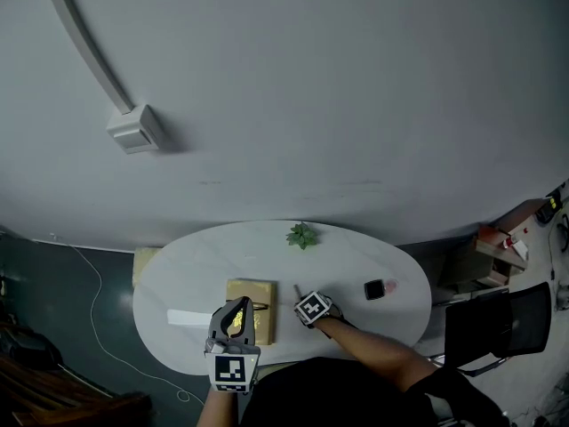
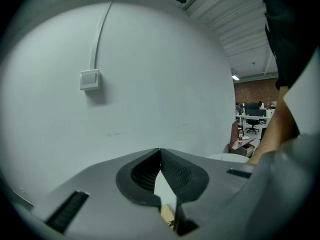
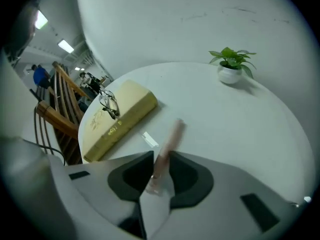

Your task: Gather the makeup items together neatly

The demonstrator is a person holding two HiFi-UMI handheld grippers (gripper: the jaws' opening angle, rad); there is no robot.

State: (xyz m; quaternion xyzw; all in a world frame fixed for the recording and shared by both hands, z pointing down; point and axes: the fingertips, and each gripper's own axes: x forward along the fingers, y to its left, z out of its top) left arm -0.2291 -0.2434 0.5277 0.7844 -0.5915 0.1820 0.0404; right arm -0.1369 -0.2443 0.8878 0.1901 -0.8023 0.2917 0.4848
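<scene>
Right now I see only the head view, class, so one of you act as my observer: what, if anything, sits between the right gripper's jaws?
Observer: In the right gripper view, a slim pink stick stands between the jaws of the right gripper, and the pads press on it.
Operator: And the other one?
Observer: The left gripper has its jaws shut tip to tip, with nothing between them.
Operator: What is the dark mark on the yellow book?
Observer: A pair of glasses, lying folded on its cover.
</scene>
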